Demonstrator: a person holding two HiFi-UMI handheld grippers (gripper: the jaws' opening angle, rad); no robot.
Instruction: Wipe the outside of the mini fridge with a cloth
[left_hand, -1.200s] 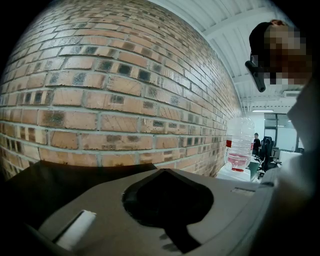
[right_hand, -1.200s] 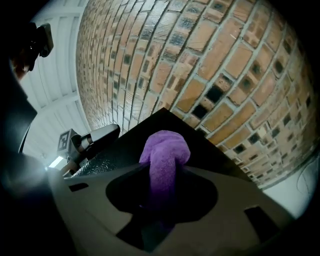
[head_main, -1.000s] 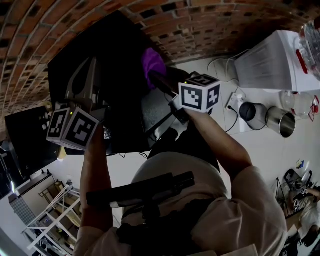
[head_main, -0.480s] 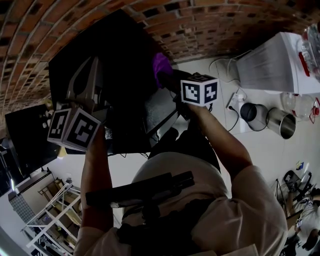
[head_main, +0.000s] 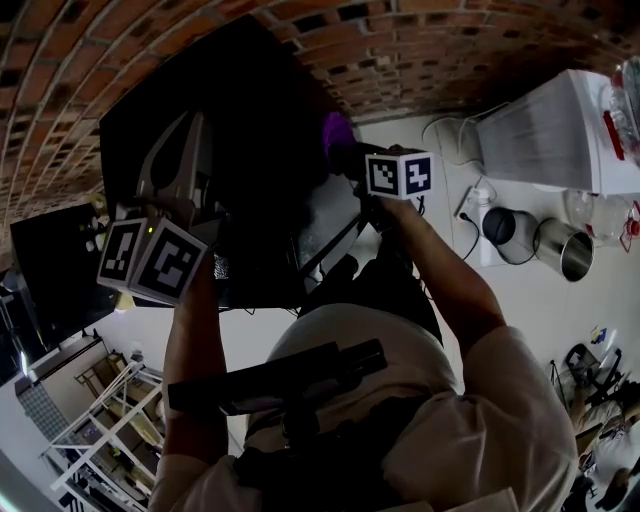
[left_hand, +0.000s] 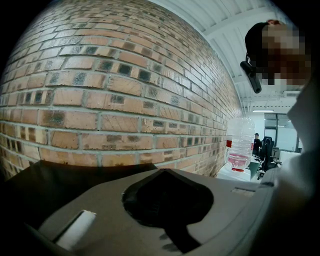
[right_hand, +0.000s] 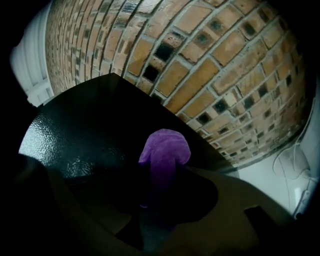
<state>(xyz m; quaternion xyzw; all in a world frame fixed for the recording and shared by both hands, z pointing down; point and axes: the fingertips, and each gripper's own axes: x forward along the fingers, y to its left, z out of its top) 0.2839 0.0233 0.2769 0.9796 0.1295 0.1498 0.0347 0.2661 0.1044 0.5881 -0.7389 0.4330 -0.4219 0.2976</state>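
The black mini fridge (head_main: 235, 120) stands against a brick wall. My right gripper (head_main: 348, 152) is shut on a purple cloth (head_main: 336, 128) that is bunched at its tips. In the right gripper view the cloth (right_hand: 164, 148) sticks out between the jaws against the fridge's glossy black side (right_hand: 85, 127). My left gripper (head_main: 188, 125) is shut with nothing in it and hovers over the fridge's left part. The left gripper view has its grey jaws (left_hand: 165, 174) closed above the dark fridge top (left_hand: 45, 182), facing the bricks.
A white appliance (head_main: 545, 130) stands at the right, with two metal cups (head_main: 560, 246) and a cable with a socket strip (head_main: 467, 203) on the floor near it. A dark box (head_main: 50, 270) sits left, metal shelving (head_main: 100, 425) below. A water bottle (left_hand: 240, 145) stands further along the wall.
My right gripper has carried the purple cloth down the fridge's side, shifting rightward in the head view. The left gripper has stayed put.
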